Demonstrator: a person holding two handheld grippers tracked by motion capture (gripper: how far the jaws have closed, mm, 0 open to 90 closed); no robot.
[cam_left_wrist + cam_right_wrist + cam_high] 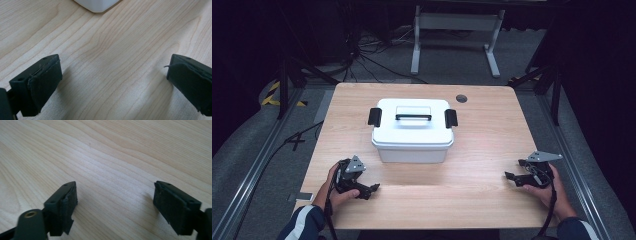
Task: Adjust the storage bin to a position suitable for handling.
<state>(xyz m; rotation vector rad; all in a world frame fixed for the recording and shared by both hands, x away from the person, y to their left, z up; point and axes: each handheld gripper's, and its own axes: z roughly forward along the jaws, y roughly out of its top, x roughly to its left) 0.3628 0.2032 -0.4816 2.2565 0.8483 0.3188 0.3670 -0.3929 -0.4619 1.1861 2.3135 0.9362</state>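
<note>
1. Wooden table (472, 165) carries everything.
2. White lidded storage box (413, 129), with black side latches and a black lid handle, sits toward the table's far middle.
3. Left gripper (368, 191), nearer than the box's left front corner, jaws spread wide, empty.
4. Right gripper (511, 176), well right of the box, jaws likewise released.
</note>
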